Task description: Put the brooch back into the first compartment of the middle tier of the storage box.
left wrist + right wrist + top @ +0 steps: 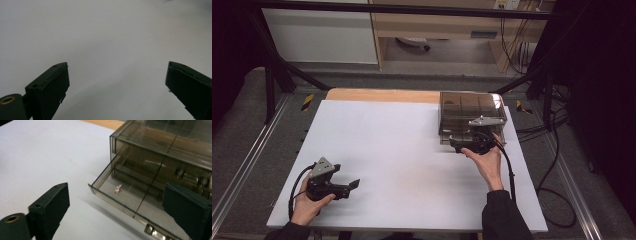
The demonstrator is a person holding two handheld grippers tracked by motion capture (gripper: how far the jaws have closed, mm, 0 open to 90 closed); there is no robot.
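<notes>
The right hand-held gripper (473, 145) hangs wide and empty at the smoky drawer box (469, 117) on the counter's (377, 150) far right, its bottom drawer (130, 202) pulled out with a small trinket (118, 189) inside. The left hand-held gripper (353, 184) idles wide. Next, probably, comes pushing the drawer shut squarely.

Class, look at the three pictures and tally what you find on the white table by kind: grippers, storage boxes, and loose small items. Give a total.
Grippers: 2 (left gripper, right gripper)
Smoky clear drawer box: 1, its bottom drawer pulled out
Small shiny item lying in that open drawer: 1
Total: 4
</notes>
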